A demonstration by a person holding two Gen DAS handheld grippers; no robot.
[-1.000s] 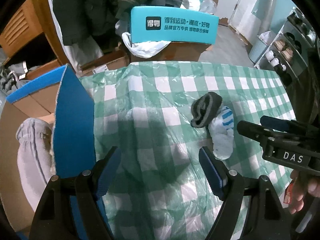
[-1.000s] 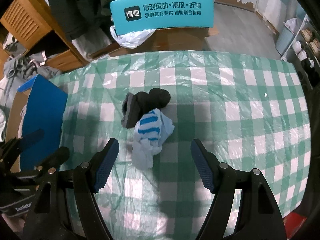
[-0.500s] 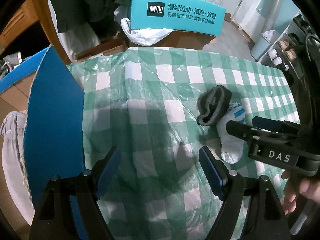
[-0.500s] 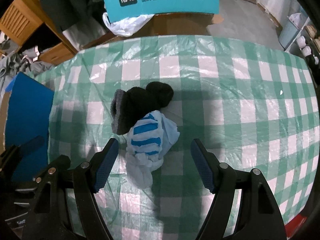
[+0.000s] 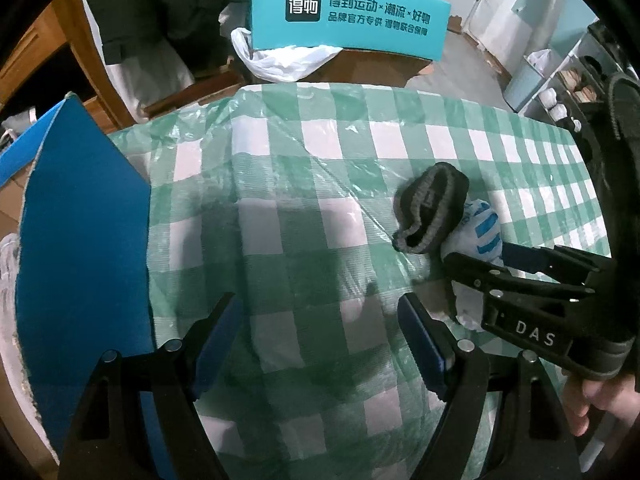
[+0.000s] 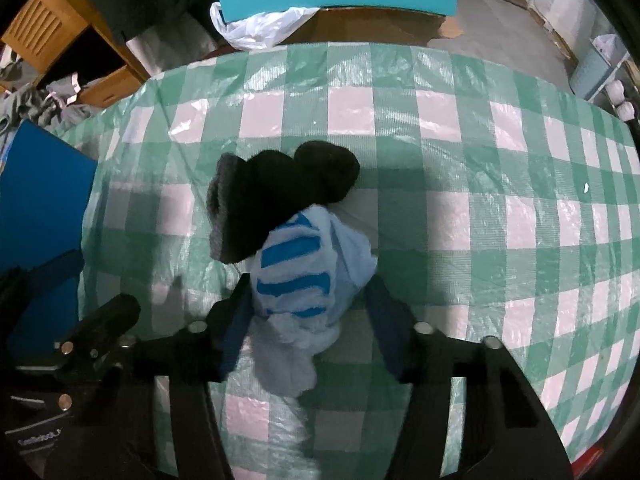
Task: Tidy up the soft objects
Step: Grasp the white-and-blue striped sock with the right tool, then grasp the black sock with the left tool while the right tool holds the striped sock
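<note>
We work at a bench (image 6: 460, 152) laid with a glossy, crinkled plastic cloth in green and white checks; beyond its far edge stands a teal box (image 5: 348, 16) with printed characters over a white plastic bag (image 5: 280, 60), amid dark hanging clothes and wooden furniture. At the left a blue cardboard flap (image 5: 84, 240) rises from an open carton, which we take to be where the soft things are meant to go.

Two soft things lie touching near the middle of the bench. A dark knitted sock (image 6: 276, 196), thick, fuzzy and rolled into a lump with a grey ribbed cuff, sits on the far side. A pale blue sock (image 6: 304, 276) with bright blue stripes, limp and fleecy, lies against its near edge, with its tail trailing toward us.

Our right gripper (image 6: 308, 308) points steeply down with the striped sock between its blue-padded jaws. They have just been closing; they flank the cloth closely, though we cannot tell whether the pads already pinch it. Taking the near sock first makes sense, as it lies partly over the dark one.

Our left gripper (image 5: 320, 340) is released, jaws wide over bare cloth, left of the socks and beside the blue flap, probably waiting for its turn.
</note>
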